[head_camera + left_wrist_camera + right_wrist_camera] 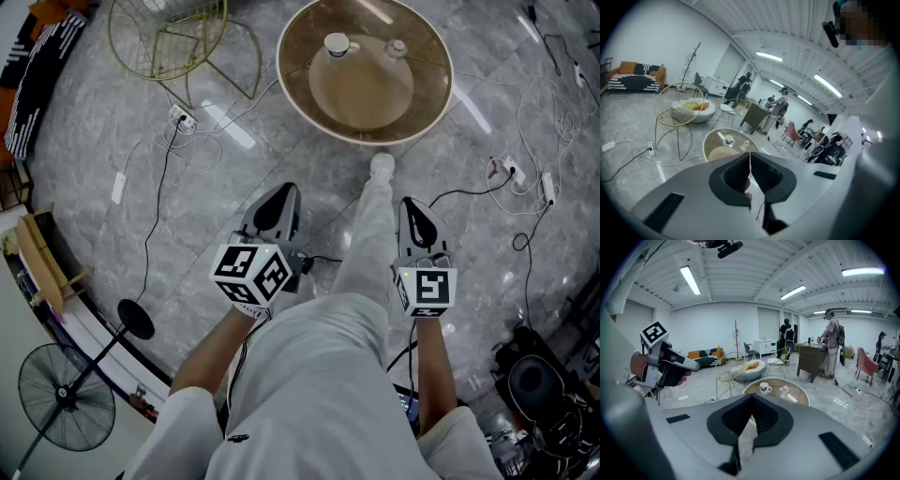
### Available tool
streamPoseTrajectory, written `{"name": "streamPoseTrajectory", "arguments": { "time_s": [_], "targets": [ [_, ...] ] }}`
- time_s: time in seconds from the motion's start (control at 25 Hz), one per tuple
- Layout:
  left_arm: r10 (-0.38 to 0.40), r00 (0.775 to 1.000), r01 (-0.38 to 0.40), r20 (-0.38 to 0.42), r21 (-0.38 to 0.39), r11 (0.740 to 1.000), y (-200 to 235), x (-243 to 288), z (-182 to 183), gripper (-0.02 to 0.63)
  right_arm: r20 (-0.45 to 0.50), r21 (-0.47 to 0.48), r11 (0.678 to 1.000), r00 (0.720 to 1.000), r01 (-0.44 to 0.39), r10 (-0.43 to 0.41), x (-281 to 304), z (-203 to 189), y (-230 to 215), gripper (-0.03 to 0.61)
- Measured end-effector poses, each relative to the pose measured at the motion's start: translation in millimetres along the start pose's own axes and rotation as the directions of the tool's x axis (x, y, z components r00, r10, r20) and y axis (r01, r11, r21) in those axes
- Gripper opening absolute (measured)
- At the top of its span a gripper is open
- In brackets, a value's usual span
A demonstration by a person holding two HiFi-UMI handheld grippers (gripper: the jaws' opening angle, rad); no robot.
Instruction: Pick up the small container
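Observation:
A round glass table (298,89) stands on the grey floor ahead of me. On it are a white mug-like vessel (336,44) and a small clear container (397,49). The right gripper view shows the mug (764,388) and the small container (783,391) side by side beyond the jaws. My left gripper (279,192) and right gripper (412,204) hover over the floor well short of the table, both shut with nothing between the jaws. From the left gripper (750,159), the mug (727,139) shows just past the tips. The right gripper (751,400) points at the table.
A gold wire chair (173,37) stands left of the table. Power strips (183,118) and cables lie on the floor on both sides. My leg and white shoe (382,165) reach toward the table. A fan (64,398) stands at lower left. People work at the room's far end (832,345).

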State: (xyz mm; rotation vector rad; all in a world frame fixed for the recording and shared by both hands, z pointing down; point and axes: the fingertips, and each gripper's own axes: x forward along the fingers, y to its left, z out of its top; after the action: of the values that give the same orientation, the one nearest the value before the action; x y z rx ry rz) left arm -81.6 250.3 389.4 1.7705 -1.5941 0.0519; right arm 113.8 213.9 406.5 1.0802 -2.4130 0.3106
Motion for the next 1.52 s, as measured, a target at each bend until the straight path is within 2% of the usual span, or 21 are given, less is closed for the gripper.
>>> {"name": "streamPoseTrajectory", "arguments": {
  "time_s": [0.12,0.24,0.32,0.44,0.56,0.76,0.96,1.08,1.28,1.4,1.52],
  "targets": [
    [-0.067,0.997,0.066,0.036,0.024,0.997,-15,-116,4,0.025,0.064,0.022,1.0,0.998,0.007,-0.009,-80,31,89,0.005],
    [-0.067,0.996,0.066,0.053,0.021,0.998,-13,-210,-4,0.025,0.099,0.054,0.999,0.995,0.0,-0.006,-148,52,158,0.004],
    [-0.083,0.995,0.082,0.047,0.029,0.996,-17,-246,-15,0.025,0.115,0.07,0.998,0.993,0.0,-0.009,-185,54,185,0.003],
    [-0.124,0.991,0.119,0.045,0.114,0.986,-36,-276,-29,0.025,0.115,0.089,0.996,0.993,0.02,-0.03,-227,42,206,0.003],
    [-0.159,0.985,0.145,0.061,0.192,0.971,-50,-295,-29,0.025,0.126,0.136,0.99,0.99,0.041,-0.059,-252,33,211,0.003],
    [-0.212,0.975,0.188,0.065,0.261,0.947,-69,-308,-29,0.025,0.166,0.161,0.986,0.983,0.048,-0.075,-271,37,211,0.005],
    [-0.21,0.975,0.183,0.068,0.278,0.943,-100,-298,-30,0.025,0.168,0.163,0.986,0.984,0.031,-0.058,-278,37,192,0.003],
    [-0.221,0.972,0.186,0.084,0.306,0.934,-119,-291,-21,0.025,0.182,0.202,0.979,0.982,0.012,-0.05,-278,37,178,-0.003],
    [-0.208,0.972,0.162,0.113,0.319,0.934,-135,-284,-2,0.025,0.227,0.281,0.959,0.974,-0.038,-0.028,-273,51,158,0.008],
    [-0.211,0.968,0.155,0.134,0.34,0.928,-148,-270,7,0.025,0.256,0.263,0.964,0.966,-0.036,-0.033,-272,57,139,0.008],
    [-0.214,0.966,0.151,0.148,0.352,0.924,-160,-258,10,0.025,0.269,0.234,0.971,0.963,-0.04,-0.025,-269,60,122,0.04]
  ]
}}
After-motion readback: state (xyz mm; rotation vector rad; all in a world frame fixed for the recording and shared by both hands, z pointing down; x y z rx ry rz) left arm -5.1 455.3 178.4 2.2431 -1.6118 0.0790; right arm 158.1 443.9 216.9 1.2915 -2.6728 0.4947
